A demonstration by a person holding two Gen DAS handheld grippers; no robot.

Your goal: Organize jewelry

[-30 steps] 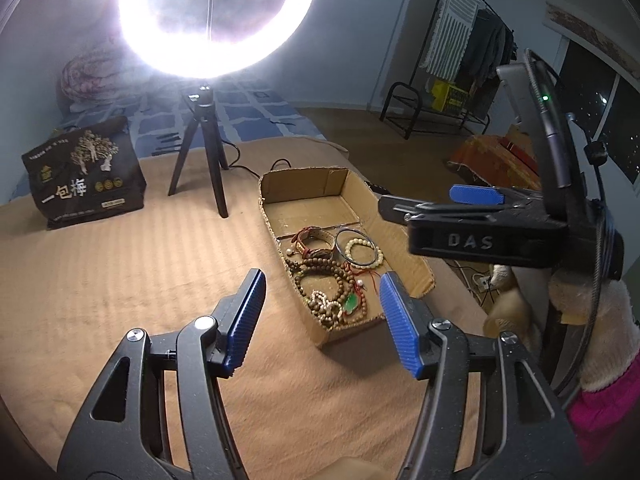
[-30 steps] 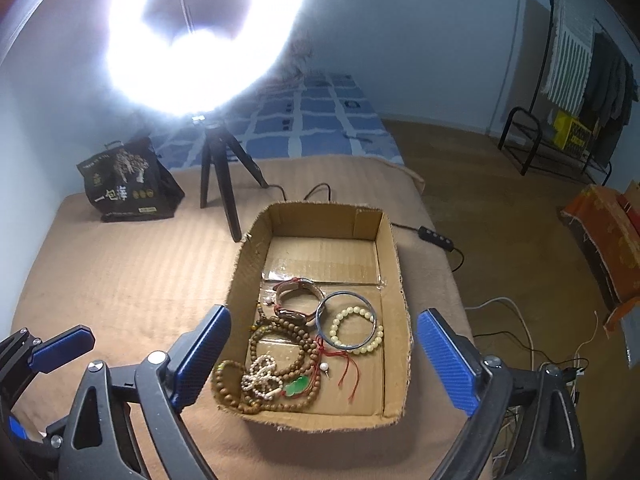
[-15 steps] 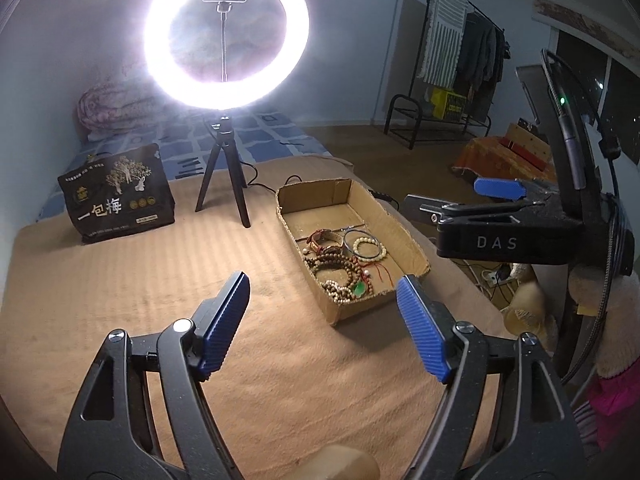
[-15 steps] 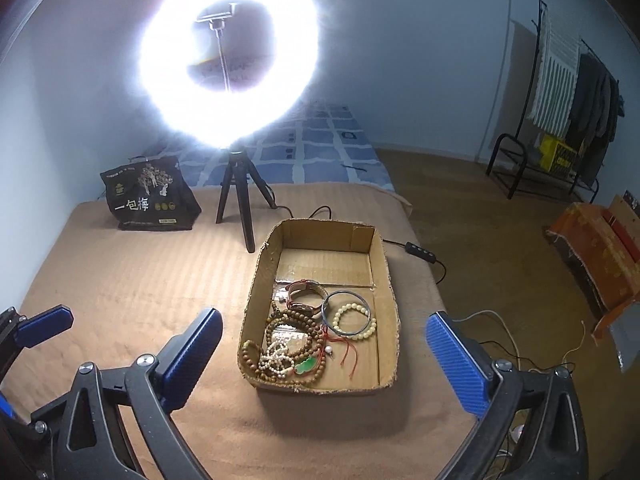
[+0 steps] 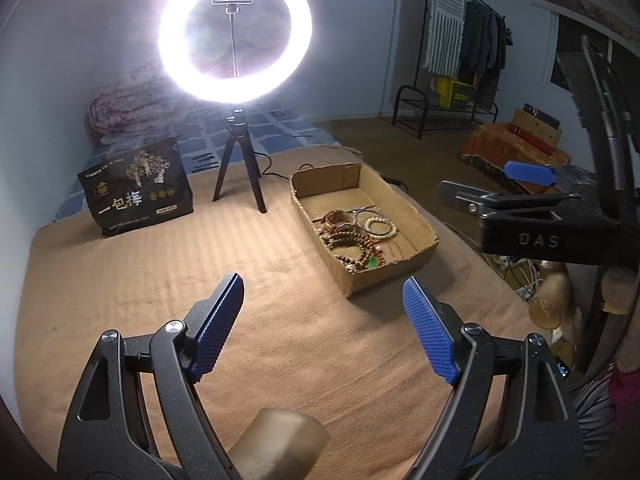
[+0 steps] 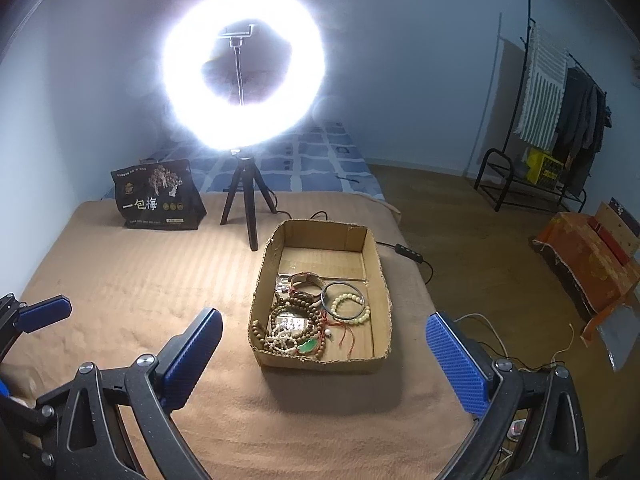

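Observation:
A shallow cardboard box (image 6: 380, 276) sits on the tan blanket and holds a heap of jewelry: brown bead strands (image 6: 296, 312), a pale bead bracelet (image 6: 352, 308), a dark bangle (image 6: 332, 290) and a green pendant (image 6: 307, 347). It also shows in the left wrist view (image 5: 420, 226), with the beads (image 5: 352, 246) inside. My left gripper (image 5: 324, 316) is open and empty, well short of the box and to its left. My right gripper (image 6: 324, 350) is open and empty, above the box's near end. The right gripper shows at the right in the left wrist view (image 5: 528, 184).
A lit ring light on a small tripod (image 6: 244, 208) stands behind the box. A black printed bag (image 6: 158, 196) stands at the back left. A cable with a switch (image 6: 404, 250) runs off the bed's right edge. A clothes rack (image 6: 560, 120) stands far right.
Both grippers have pulled back and up from the box, which now looks smaller and farther. Both stay open and empty. The jewelry has not moved.

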